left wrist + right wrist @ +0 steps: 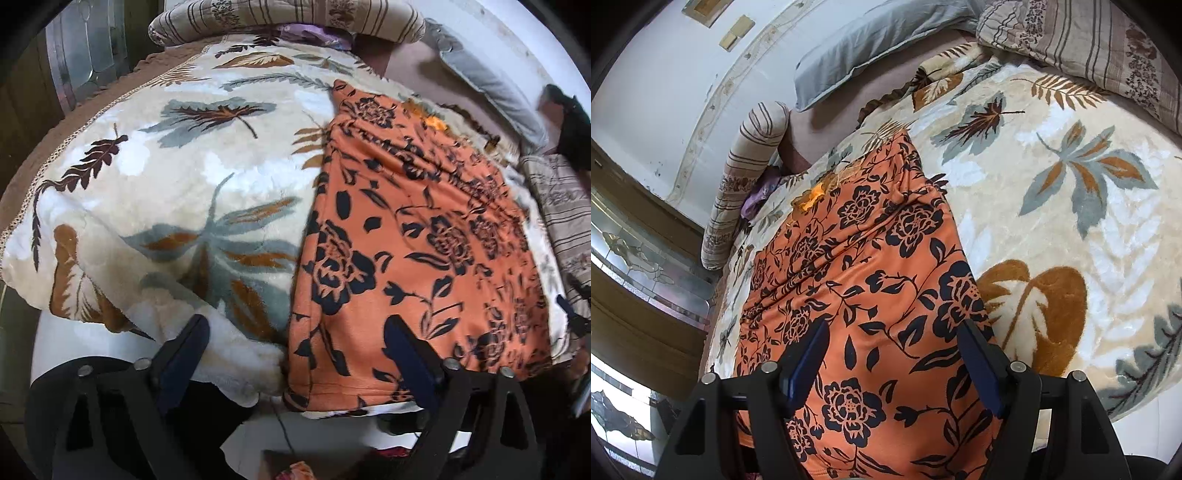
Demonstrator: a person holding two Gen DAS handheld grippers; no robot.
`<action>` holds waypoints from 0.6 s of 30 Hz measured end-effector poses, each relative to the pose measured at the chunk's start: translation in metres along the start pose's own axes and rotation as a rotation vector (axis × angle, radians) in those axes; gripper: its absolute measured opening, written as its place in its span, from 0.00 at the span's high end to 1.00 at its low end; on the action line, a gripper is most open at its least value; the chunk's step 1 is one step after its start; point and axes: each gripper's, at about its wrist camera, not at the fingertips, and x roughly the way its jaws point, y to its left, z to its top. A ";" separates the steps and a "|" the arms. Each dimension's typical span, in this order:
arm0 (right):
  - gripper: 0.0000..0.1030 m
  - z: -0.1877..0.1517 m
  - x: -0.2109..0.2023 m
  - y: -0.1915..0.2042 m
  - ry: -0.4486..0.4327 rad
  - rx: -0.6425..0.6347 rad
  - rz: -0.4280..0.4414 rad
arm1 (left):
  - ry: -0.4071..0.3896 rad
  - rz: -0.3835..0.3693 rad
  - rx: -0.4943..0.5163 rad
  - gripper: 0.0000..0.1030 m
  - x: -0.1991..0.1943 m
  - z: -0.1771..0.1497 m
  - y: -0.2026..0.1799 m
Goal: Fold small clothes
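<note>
Orange black-flowered knit garment (871,280), judged light, limp and slippery, lies beneath the spread right gripper (892,363); left gripper (295,354), spread and empty, straddles its edge—pinch there.

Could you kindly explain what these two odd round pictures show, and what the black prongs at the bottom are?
There is no robot: a person holds a two-fingered clamp in each hand, with a wide-angle camera on each looking along its fingers. The prongs are those fingers. One picture comes from the left hand-held gripper, the other from the right hand-held gripper. Both look down on a bed covered by a cream blanket with a leaf pattern. On it lies an orange garment with black flowers, spread flat. Pillows lie further back. Both grippers are open and hold nothing.
</note>
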 end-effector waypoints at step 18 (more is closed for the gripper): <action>0.27 0.001 0.005 -0.001 0.015 0.010 -0.007 | 0.117 -0.041 0.043 0.48 0.022 -0.013 -0.009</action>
